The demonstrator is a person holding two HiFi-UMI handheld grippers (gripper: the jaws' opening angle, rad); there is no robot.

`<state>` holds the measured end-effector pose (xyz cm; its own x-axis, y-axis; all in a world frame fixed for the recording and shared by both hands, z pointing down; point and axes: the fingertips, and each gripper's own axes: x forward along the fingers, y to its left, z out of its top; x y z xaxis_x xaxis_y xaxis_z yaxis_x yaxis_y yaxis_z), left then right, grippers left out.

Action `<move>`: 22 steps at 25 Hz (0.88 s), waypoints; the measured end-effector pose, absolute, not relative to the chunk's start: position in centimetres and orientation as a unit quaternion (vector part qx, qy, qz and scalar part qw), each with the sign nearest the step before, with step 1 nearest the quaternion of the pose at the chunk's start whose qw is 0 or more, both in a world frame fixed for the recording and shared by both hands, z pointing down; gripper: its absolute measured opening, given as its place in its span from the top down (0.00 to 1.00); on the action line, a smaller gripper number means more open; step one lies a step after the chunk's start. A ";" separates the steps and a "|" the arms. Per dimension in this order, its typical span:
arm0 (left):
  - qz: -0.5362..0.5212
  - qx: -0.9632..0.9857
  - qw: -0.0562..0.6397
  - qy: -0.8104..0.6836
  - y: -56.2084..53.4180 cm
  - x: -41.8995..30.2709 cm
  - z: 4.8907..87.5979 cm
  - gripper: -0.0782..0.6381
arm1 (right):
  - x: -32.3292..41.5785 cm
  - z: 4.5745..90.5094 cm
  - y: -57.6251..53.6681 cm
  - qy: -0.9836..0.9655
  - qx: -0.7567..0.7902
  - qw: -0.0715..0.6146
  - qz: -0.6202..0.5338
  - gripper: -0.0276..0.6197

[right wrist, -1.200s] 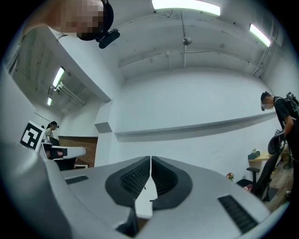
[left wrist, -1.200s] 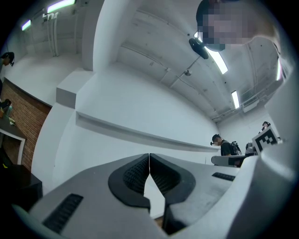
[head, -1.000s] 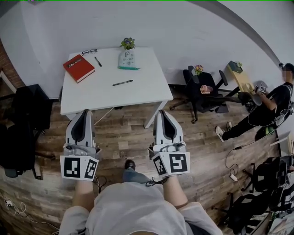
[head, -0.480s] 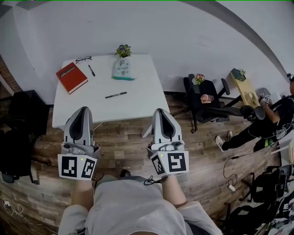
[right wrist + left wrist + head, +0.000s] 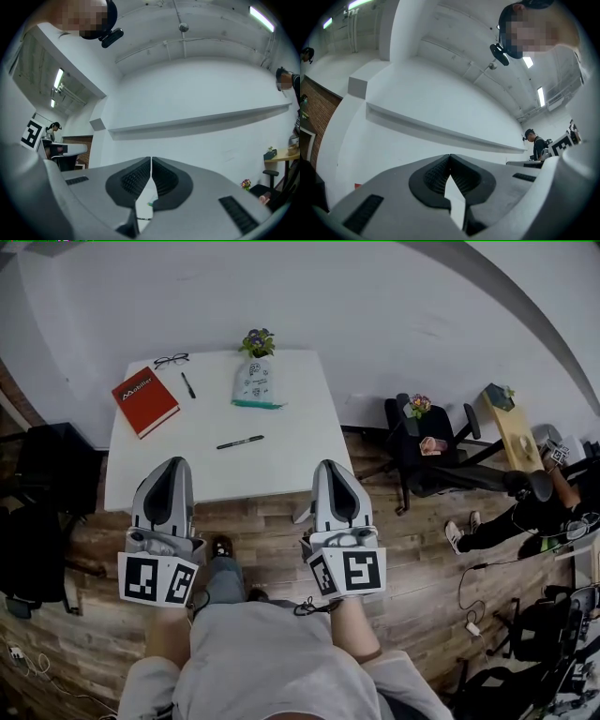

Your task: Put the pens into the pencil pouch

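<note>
On the white table (image 5: 281, 465) lie two black pens: one pen (image 5: 240, 442) near the middle, another pen (image 5: 188, 384) at the back left. The pale patterned pencil pouch (image 5: 255, 383) stands at the back of the table. My left gripper (image 5: 167, 468) is shut and empty, held over the wooden floor at the table's front edge. My right gripper (image 5: 332, 468) is shut and empty too, at the table's front right corner. In the left gripper view my left gripper (image 5: 450, 157) shows its tips touching; in the right gripper view my right gripper (image 5: 151, 160) shows the same.
A red book (image 5: 144, 401) and glasses (image 5: 171, 360) lie at the table's back left; a small plant (image 5: 257, 340) stands behind the pouch. A black chair (image 5: 427, 451) and a seated person (image 5: 539, 507) are at the right, dark furniture (image 5: 42, 512) at the left.
Both grippers and I have come closer to the table, which now lies nearer in the head view. A foot now shows on the floor between the grippers. The jaws stayed shut.
</note>
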<state>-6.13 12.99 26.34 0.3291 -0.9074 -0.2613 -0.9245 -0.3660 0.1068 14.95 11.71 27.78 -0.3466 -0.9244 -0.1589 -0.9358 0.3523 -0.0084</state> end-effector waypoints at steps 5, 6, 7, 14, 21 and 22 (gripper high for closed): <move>0.131 -0.827 0.027 0.546 7.6 -6.5 26.9 0.85 | 14.3 27.9 7.0 0.809 -0.582 0.066 0.046 0.91; 0.130 -0.828 0.027 0.544 6.4 -6.7 27.0 0.85 | 14.0 27.9 6.0 0.808 -0.584 0.066 0.046 0.91; 0.129 -0.830 0.026 0.542 5.2 -7.0 26.9 0.85 | 13.7 27.9 4.9 0.807 -0.586 0.066 0.046 0.91; 0.114 -0.845 0.022 0.522 -2.9 -8.7 27.0 0.85 | 11.2 27.6 -2.3 0.797 -0.598 0.065 0.046 0.91; 0.081 -0.869 -0.010 0.488 -9.7 -9.3 29.9 0.85 | 9.4 29.4 -7.5 0.782 -0.621 0.044 0.030 0.91; 0.069 -0.876 -0.017 0.478 -10.6 -9.0 30.6 0.85 | 9.3 29.8 -8.1 0.780 -0.624 0.040 0.026 0.91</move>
